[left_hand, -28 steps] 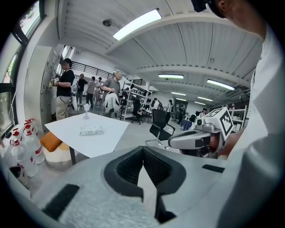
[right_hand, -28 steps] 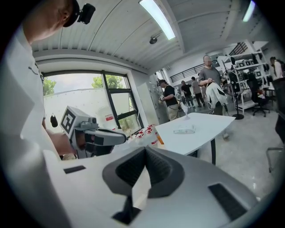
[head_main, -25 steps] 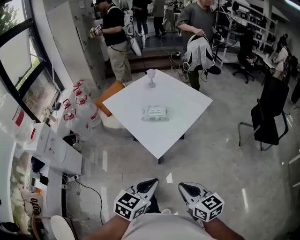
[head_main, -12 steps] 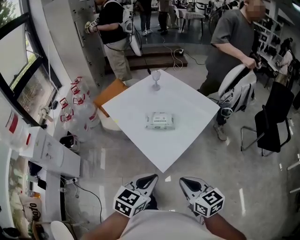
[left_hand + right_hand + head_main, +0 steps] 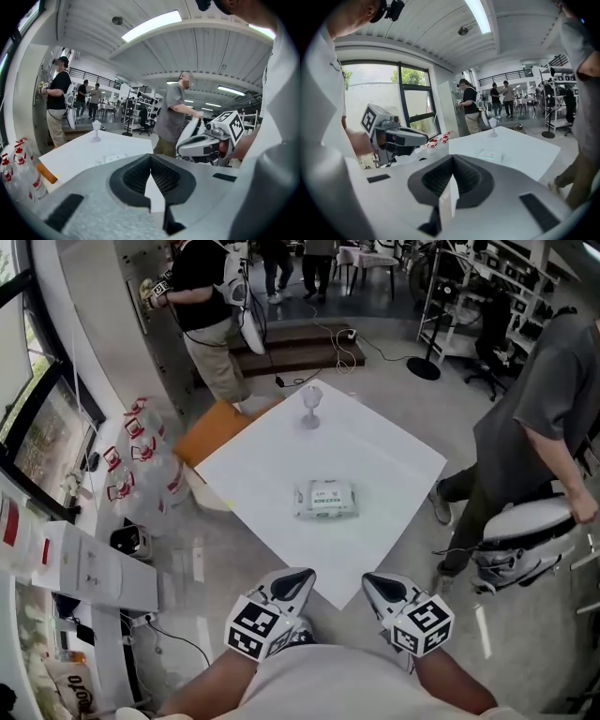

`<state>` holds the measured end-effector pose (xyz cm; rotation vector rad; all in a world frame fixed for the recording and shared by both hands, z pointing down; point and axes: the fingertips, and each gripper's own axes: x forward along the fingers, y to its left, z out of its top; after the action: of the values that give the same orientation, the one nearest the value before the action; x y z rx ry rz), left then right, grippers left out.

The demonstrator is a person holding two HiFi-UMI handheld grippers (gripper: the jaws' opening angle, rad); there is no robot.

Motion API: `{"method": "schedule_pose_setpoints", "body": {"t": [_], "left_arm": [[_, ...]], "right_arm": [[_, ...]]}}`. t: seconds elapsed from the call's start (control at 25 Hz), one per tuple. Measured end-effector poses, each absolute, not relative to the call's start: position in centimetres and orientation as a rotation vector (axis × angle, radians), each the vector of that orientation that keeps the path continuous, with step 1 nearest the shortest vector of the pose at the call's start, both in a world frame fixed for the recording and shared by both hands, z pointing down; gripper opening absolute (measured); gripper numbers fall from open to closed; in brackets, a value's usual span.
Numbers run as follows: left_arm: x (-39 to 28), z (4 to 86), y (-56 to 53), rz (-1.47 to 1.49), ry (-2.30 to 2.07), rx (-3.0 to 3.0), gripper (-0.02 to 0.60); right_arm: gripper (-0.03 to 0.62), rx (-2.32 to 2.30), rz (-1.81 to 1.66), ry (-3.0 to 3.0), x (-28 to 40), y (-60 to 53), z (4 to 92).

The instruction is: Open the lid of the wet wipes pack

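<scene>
- I hold my left claw (image 5: 296, 579) and my right claw (image 5: 375, 585) side by side, close to my body. Both are clenched with nothing between the jaws. I judge this is a carrying posture, since neither is within reach of the work yet.
- The soft white-and-green wet wipes pack (image 5: 325, 500) lies flat near the middle of the square white table (image 5: 272, 460), well apart from both claws. Its lid is too small for me to read, but I judge it is not yet opened.
- The table's near corner points towards me, so I expect to reach in over that corner.
- A clear stemmed glass (image 5: 310, 410) stands upright near the far corner, well beyond the pack and out of my path.
- On the right, a person in a grey shirt (image 5: 530, 442) bends over a white-and-grey backpack (image 5: 525, 540) near the table, so that side is crowded.
- On the floor to the left stand clear water bottles with red handles (image 5: 141, 460), and an orange flat board (image 5: 214, 427) sits by the table edge. Neither blocks my approach.
</scene>
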<state>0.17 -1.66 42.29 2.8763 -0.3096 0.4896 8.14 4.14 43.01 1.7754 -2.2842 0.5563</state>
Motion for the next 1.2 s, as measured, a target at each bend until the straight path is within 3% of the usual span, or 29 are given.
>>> {"method": "schedule_pose_setpoints", "body": {"t": [0.6,1.2], "left_arm": [[0.4,44.3,-9.4,0.542,-0.253,2.842,0.0],[1.7,45.7,-11.7,0.524,-0.534,2.726,0.0]], "right_arm": [[0.008,1.826,0.587,-2.184,10.4,-3.6,43.8],[0.008,1.588,0.552,-2.303,14.0,-9.0,45.2]]}}
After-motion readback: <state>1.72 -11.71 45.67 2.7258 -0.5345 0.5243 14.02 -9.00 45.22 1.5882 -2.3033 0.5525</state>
